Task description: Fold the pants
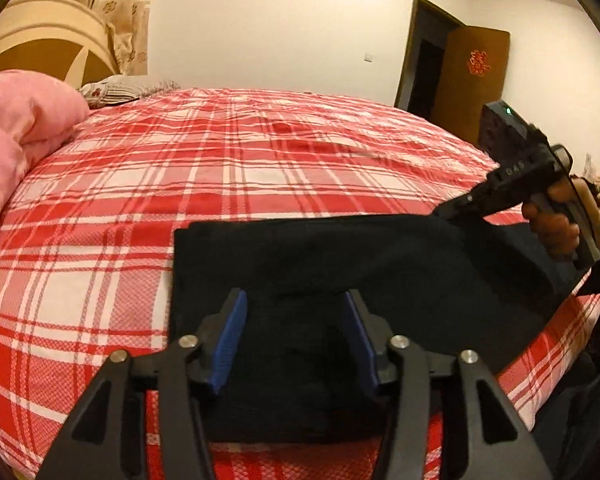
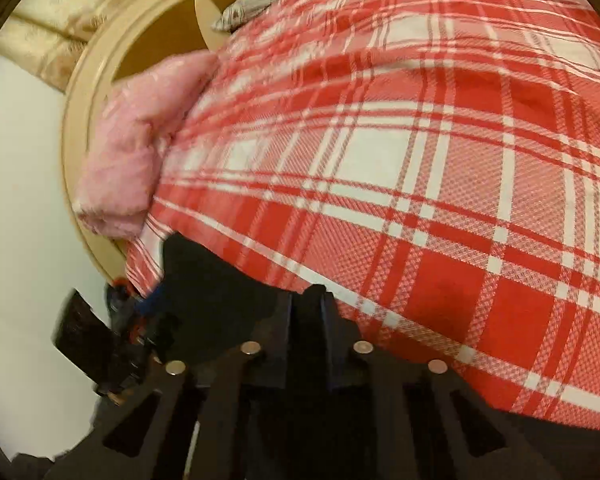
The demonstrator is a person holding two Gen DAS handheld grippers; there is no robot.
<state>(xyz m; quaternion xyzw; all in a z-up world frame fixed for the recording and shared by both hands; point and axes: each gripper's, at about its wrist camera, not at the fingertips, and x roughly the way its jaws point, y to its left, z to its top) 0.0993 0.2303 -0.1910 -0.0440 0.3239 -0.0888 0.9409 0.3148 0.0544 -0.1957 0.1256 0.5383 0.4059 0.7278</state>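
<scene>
- The black pants (image 1: 340, 264) lie folded into a wide, flat shape on a bed with a red and white checked sheet (image 1: 228, 168).
- The pants sit near the close edge of the bed, with lots of bare sheet behind them.
- The left gripper (image 1: 296, 300) is right over the near part of the pants.
- Its two blue pads (image 1: 230, 340) stand apart, one on each side, with black cloth showing between them.
- The pads do not squeeze the cloth, so this gripper is open and holds nothing.
- The right gripper (image 1: 444, 211) reaches in from the right side, and a hand (image 1: 556, 224) holds its handle.
- Its tip meets the far right corner of the pants, and the cloth there is pulled up a little.
- In the right wrist view, the right gripper (image 2: 306, 300) has its two fingers very close together.
- A bit of black cloth pokes up between those fingers, so they pinch the pants.
- That view is blurry, and the pants (image 2: 220, 276) look like a dark lump at the edge of the sheet (image 2: 440, 160).
- A fluffy pink blanket (image 1: 20, 132) is bunched up on the left side of the bed.
- A pillow (image 1: 124, 88) lies at the top of the bed, next to the round cream headboard (image 1: 52, 36).
- Gold curtains (image 1: 116, 4) hang behind the headboard.
- A brown door (image 1: 472, 80) stands open in the white wall on the far right.
</scene>
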